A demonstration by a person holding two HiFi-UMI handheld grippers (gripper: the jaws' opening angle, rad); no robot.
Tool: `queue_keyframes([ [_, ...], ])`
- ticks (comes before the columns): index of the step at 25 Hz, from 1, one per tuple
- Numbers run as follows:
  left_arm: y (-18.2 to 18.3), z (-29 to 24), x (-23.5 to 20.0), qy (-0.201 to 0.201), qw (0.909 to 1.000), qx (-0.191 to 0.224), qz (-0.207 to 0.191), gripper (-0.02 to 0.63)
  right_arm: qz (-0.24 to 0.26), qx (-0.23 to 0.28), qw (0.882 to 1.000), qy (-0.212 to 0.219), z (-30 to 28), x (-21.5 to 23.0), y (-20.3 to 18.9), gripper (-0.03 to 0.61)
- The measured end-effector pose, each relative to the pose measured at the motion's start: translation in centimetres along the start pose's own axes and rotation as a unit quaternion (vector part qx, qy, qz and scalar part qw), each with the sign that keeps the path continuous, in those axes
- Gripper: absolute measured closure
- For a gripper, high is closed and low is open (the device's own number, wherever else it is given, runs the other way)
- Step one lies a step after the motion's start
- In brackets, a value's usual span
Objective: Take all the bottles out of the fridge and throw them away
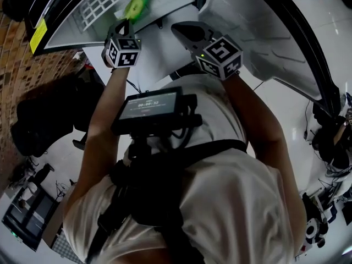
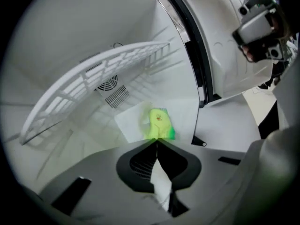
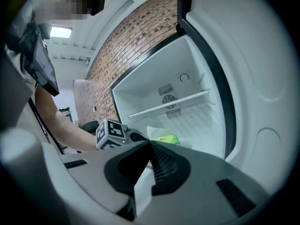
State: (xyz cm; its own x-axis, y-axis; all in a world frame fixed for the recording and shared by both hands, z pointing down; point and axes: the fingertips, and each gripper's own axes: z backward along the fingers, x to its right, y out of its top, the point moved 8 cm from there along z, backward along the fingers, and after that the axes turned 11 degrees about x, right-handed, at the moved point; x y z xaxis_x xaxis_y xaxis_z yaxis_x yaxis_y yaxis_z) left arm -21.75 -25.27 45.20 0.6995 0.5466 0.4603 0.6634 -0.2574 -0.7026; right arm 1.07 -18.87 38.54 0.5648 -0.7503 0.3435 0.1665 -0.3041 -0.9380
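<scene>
A yellow-green bottle (image 1: 135, 5) (image 2: 159, 122) (image 3: 166, 139) lies on its side on a white sheet (image 2: 127, 122) on the floor of the open fridge. My left gripper (image 1: 124, 22) (image 2: 157, 142) reaches into the fridge with its jaws closed together. Their tips sit right at the bottle's near end, and whether they pinch any of it I cannot tell. My right gripper (image 1: 181, 29) (image 3: 149, 143) hangs to the right of the left one, in front of the fridge opening. It is shut with nothing in it.
A white wire shelf (image 2: 93, 71) spans the fridge above the bottle. The fridge door (image 1: 264, 32) stands open on the right. A brick wall (image 1: 16, 65) and a black chair (image 1: 44, 120) are on the left. A screen (image 1: 151, 106) is mounted on the person's chest.
</scene>
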Motion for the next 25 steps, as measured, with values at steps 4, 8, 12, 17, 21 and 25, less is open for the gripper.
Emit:
queue_keyframes([
  [4,-0.1,4.0,0.5,-0.003,0.9968,0.048,0.063,0.603,0.005,-0.01,1.0,0.003,-0.4,-1.6,-0.5,0.577],
  [8,-0.1,7.2,1.6,-0.03,0.9878,0.117,0.099,0.604,0.008,-0.021,1.0,-0.008,-0.4,-2.7,-1.3,0.577],
  [12,-0.7,10.2,3.3,-0.063,0.9768,0.167,0.118,0.604,0.004,-0.033,0.999,-0.023,0.1,-3.1,-2.4,0.577],
  [17,-0.3,12.9,6.4,-0.104,0.9696,0.204,0.086,0.604,-0.007,-0.027,0.999,-0.022,0.7,-2.0,-2.9,0.577],
  [21,1.1,15.2,9.0,-0.114,0.9698,0.197,0.089,0.604,-0.01,-0.015,1.0,0.001,1.1,-1.1,-2.4,0.577],
  [25,3.1,16.4,11.1,-0.103,0.9728,0.186,0.092,0.604,-0.009,-0.006,0.999,0.041,2.3,-0.9,-1.6,0.577],
])
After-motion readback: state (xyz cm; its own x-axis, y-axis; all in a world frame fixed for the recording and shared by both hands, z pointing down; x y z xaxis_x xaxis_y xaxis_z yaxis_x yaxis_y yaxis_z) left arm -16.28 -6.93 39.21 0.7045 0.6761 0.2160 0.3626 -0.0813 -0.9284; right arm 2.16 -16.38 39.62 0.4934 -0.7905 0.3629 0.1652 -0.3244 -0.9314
